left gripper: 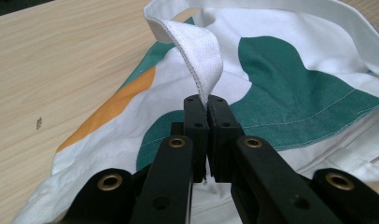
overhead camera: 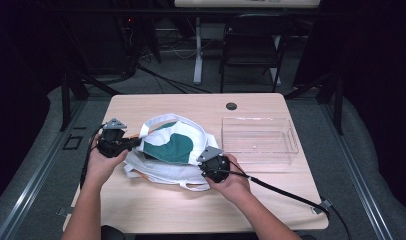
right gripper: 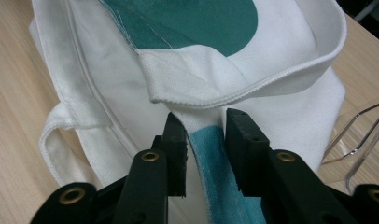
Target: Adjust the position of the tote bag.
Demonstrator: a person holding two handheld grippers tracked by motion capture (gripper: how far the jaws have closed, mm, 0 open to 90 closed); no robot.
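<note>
My left gripper (left gripper: pixel 207 108) clamped on white strap (left gripper: pixel 197 53) of tote bag (overhead camera: pixel 173 145), right gripper (right gripper: pixel 204 133) jaws apart w/ bag edge between, not pinched, clear bin (overhead camera: pixel 258 140) just beyond right gripper.

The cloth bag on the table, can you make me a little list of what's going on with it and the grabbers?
bag: white tote bag with green and orange patches, lying crumpled on the wooden table
left gripper: shut on a white strap
right gripper: jaws apart, a fold of the bag's edge between them, not pressed
nearby: clear plastic box beside the bag, nothing seen in it
</note>
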